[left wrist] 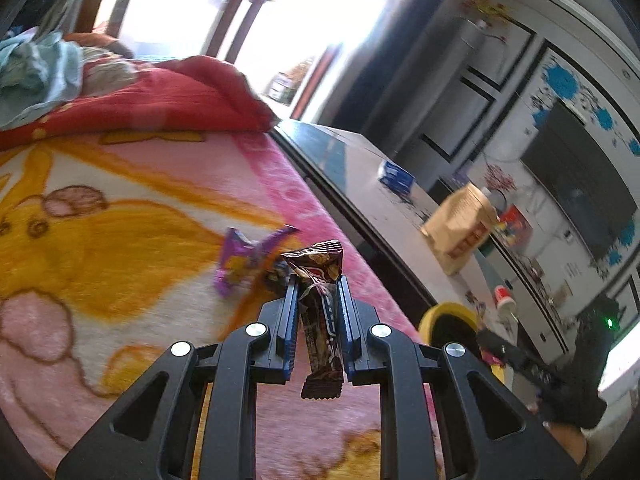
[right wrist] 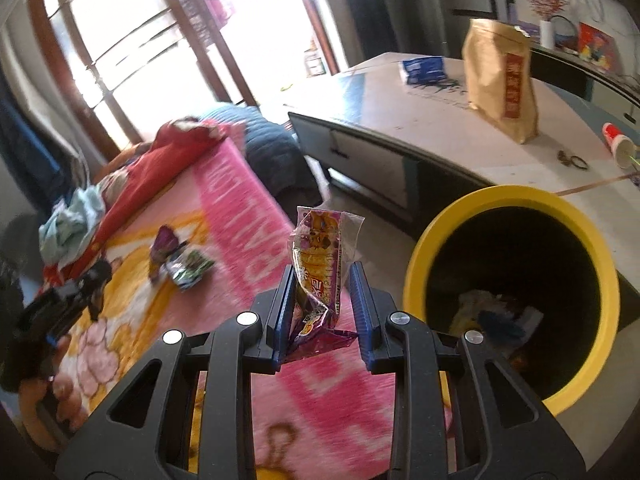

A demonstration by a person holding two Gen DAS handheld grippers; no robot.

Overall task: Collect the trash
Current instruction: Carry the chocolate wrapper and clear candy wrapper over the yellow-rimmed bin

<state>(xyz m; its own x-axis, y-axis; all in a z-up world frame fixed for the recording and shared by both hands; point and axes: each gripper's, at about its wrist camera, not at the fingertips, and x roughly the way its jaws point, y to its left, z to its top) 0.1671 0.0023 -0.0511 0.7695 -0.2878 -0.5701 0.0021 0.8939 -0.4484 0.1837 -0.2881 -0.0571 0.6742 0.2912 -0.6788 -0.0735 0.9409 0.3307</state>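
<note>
left tongs (left wrist: 318, 280) clamped on brown wrapper (left wrist: 320, 320) | right tongs (right wrist: 322, 276) clamped on purple wrapper (right wrist: 320, 276), beside yellow bin (right wrist: 416, 264) | two wrappers (right wrist: 180, 260) on bed (right wrist: 240, 200), well left of bin

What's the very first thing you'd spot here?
The big yellow bin beside the pink blanket, with trash already inside. Then each hand-held gripper pinching a wrapper: the left hand-held gripper a brown wrapper, the right hand-held gripper a purple wrapper.

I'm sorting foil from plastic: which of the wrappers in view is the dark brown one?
The brown wrapper clamped in the left gripper. The right gripper holds a purple-and-yellow one; those lying on the blanket are purple and green.
</note>
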